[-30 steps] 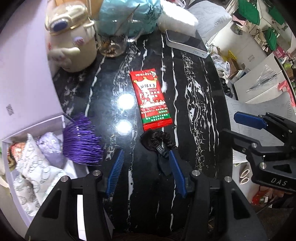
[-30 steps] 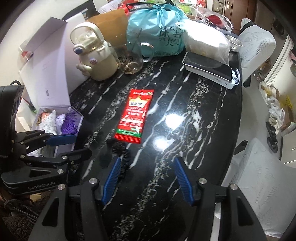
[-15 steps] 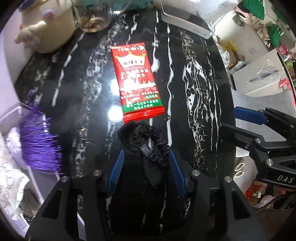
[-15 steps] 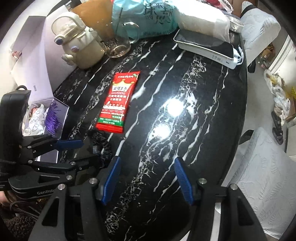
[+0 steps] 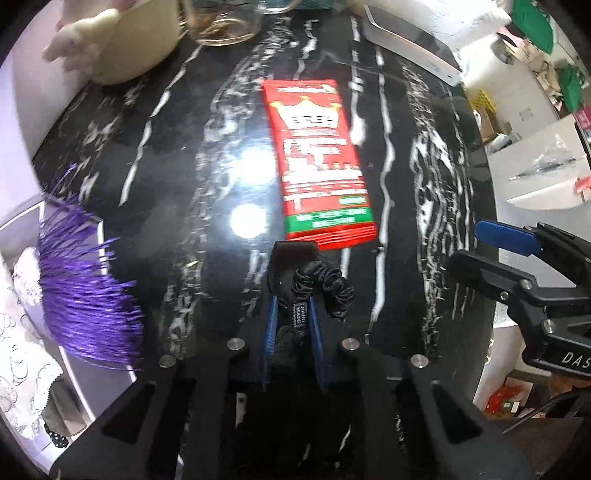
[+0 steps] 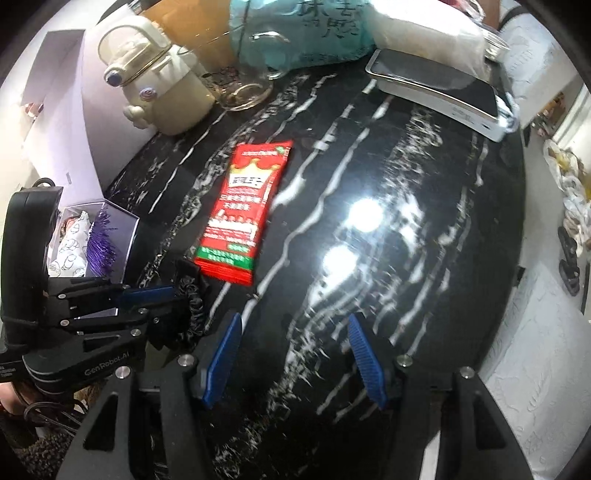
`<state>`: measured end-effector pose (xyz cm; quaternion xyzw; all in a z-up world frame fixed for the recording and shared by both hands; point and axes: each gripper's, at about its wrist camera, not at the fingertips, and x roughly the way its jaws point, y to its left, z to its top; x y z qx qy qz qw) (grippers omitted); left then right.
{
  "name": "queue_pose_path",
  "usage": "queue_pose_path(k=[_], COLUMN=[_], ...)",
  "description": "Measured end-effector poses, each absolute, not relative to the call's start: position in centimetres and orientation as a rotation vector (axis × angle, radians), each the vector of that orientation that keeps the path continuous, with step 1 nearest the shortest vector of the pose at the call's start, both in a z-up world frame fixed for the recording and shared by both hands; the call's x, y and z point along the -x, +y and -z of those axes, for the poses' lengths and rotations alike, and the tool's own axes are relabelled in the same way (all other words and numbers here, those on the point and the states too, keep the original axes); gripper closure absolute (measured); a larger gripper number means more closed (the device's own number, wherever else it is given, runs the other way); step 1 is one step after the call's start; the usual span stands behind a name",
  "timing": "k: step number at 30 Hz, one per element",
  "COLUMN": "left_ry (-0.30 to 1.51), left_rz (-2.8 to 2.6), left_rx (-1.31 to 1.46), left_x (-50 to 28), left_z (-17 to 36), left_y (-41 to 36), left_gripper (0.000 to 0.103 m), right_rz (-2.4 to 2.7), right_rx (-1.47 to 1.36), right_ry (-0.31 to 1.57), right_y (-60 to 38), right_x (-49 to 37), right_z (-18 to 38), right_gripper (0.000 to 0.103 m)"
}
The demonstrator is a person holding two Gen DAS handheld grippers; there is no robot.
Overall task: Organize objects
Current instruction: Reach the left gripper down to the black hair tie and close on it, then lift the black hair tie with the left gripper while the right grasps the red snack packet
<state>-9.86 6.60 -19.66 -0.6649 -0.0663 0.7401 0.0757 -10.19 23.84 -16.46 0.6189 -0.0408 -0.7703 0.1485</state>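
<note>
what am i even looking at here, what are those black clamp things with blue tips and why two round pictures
Those black clamps are hand-held grippers, one in each of a person's hands; no robot arm is involved. Each carries a fisheye camera looking along its two blue-padded fingers, hence two round pictures.

The left wrist view shows the left gripper shut on a black scrunchie. In the right wrist view, the right gripper hangs open over the black marble table, holding nothing.

On the table lie a red snack packet, a cream kettle, a glass cup, a teal bag and a flat white device. At the left edge sits a box with a purple tassel sticking out.
</note>
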Motion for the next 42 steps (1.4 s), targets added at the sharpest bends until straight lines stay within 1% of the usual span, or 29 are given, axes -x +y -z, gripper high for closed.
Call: queue_pose_path(k=[5, 9, 14, 17, 19, 20, 24, 30, 32, 35, 37, 38, 42], left_ry=[-0.229, -0.297, -0.295, -0.306, -0.311, -0.332, -0.329, -0.306, -0.303, -0.277, -0.292, -0.304, -0.277], left_rz=[-2.255, -2.263, -2.284, -2.285, -2.286, -2.276, -2.283, -2.302, -2.302, -2.29, -2.268, -2.257, -2.24], left_rx=[2.025, 2.035, 2.045, 2.064, 2.072, 2.071, 2.069, 2.053, 2.047, 2.052, 2.069, 2.069, 2.039], left_x=[10.2, 10.9, 11.4, 11.4, 11.7, 11.6, 12.1, 12.9, 13.0, 12.6, 12.5, 12.5, 12.6], left_z=[19.7, 19.6, 19.6, 19.8, 19.9, 19.8, 19.4, 19.0, 19.0, 18.9, 19.4, 19.6, 19.3], left_y=[4.3, 2.6, 1.3, 0.5, 0.0, -0.3, -0.6, -1.2, -1.2, -1.4, -1.2, -1.1, 0.0], left_gripper=[0.09, 0.09, 0.09, 0.09, 0.09, 0.09, 0.09, 0.09, 0.09, 0.09, 0.09, 0.09, 0.09], right_rz=[2.196, 2.184, 2.199, 2.213, 2.22, 2.23, 2.243, 2.296, 2.317, 2.328, 2.331, 2.331, 2.314], right_rx=[-1.764, -1.755, -1.726, -1.714, -1.717, -1.703, -1.701, -1.683, -1.686, -1.689, -1.678, -1.67, -1.666], right_ry=[-0.103, -0.067, -0.073, -0.107, -0.098, -0.089, -0.081, 0.02, 0.143, 0.233, 0.237, 0.24, 0.227], right_y=[22.3, 21.1, 19.6, 18.9, 18.3, 18.0, 17.1, 15.9, 15.1, 14.6, 14.9, 15.3, 17.2], right_x=[11.4, 12.4, 14.3, 15.5, 16.2, 16.5, 17.2, 16.8, 16.4, 15.9, 15.6, 15.3, 14.1], right_z=[17.2, 18.0, 18.6, 19.1, 19.4, 19.4, 19.5, 19.7, 19.8, 20.0, 19.9, 19.8, 19.6], right_gripper=[0.043, 0.043, 0.042, 0.039, 0.038, 0.036, 0.035, 0.033, 0.033, 0.035, 0.042, 0.049, 0.051])
